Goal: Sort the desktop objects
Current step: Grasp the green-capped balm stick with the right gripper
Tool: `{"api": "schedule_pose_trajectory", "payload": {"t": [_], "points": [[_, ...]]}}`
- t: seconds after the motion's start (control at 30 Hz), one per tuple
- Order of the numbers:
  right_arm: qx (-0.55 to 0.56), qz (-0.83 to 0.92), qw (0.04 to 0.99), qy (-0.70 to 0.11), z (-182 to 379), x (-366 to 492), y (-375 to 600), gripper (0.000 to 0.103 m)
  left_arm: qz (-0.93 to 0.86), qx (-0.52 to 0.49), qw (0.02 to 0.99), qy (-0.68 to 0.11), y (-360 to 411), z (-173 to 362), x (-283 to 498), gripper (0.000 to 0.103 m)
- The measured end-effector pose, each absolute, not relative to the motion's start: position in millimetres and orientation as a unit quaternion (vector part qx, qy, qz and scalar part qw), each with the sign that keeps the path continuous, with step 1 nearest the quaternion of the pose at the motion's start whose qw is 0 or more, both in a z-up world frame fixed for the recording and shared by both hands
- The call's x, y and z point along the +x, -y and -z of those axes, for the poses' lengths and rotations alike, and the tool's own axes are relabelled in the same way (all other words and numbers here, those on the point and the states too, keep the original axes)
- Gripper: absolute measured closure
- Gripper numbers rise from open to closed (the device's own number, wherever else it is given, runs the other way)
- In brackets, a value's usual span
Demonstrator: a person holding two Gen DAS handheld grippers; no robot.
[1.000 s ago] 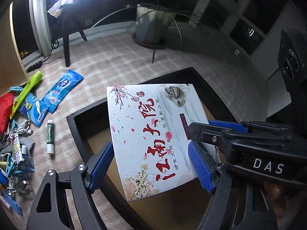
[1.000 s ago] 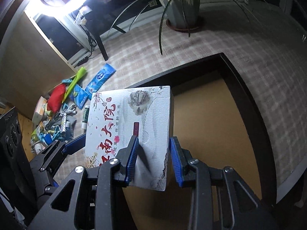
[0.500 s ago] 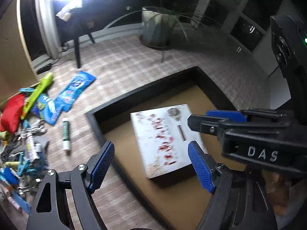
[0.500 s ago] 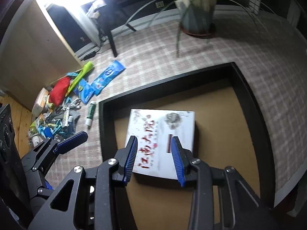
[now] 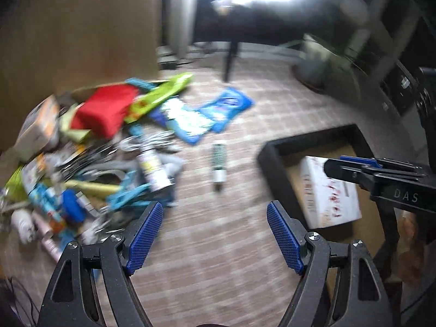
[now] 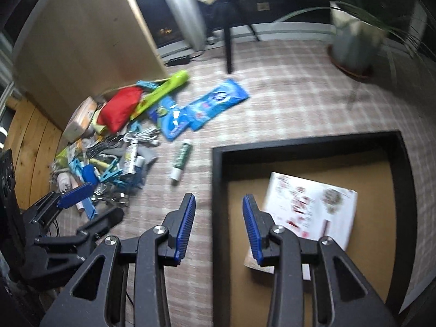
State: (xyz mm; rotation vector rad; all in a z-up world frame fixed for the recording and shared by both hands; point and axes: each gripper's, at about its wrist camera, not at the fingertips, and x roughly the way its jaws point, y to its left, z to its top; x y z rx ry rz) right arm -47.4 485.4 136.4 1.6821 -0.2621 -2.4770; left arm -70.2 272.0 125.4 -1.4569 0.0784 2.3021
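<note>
A white tissue box with red lettering (image 6: 310, 207) lies flat inside the black-rimmed tray (image 6: 218, 190), also visible as the box (image 5: 327, 190) in the left wrist view. My right gripper (image 6: 218, 226) hangs open over the tray's left rim, nothing between its blue pads. My left gripper (image 5: 215, 234) is open and empty above the checked cloth, between the tray (image 5: 275, 174) and a heap of small items (image 5: 90, 158). A green-and-white tube (image 6: 181, 159) lies alone on the cloth.
The heap holds a red pouch (image 6: 121, 107), a green tube (image 6: 163, 90), blue packets (image 6: 212, 103), clips and cables. A wooden panel (image 6: 87, 41) stands behind it, a potted plant (image 6: 354, 41) at the far right, a black stand leg (image 6: 227, 46) between.
Both grippers let go of the tissue box, which now lies in the tray. Both have swung left toward the heap; the views are motion-blurred.
</note>
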Motion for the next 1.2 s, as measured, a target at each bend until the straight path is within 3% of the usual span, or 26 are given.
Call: {"api": "schedule_pose_trajectory", "payload": {"t": [0.37, 0.63, 0.77, 0.9, 1.2], "points": [[0.588, 0.8, 0.097, 0.068, -112.5, -86.2, -426.4, 0.067, -0.819, -0.553, 0.144, 0.049, -184.8, -103.0, -88.0, 0.033], [0.616, 0.78, 0.088, 0.068, -83.4, -113.1, -407.7, 0.067, -0.803, -0.576, 0.137, 0.074, -170.2, -83.7, -95.3, 0.048], [0.625, 0.774, 0.078, 0.063, -72.6, -122.2, -402.6, 0.068, -0.795, -0.586, 0.135, 0.081, -167.6, -73.5, -98.6, 0.048], [0.635, 0.766, 0.071, 0.07, -62.4, -130.7, -402.8, 0.068, -0.784, -0.598, 0.139, 0.091, -164.3, -63.4, -100.8, 0.061], [0.647, 0.756, 0.061, 0.073, -45.2, -144.8, -399.4, 0.07, -0.773, -0.61, 0.137, 0.108, -164.5, -50.7, -102.4, 0.072]]}}
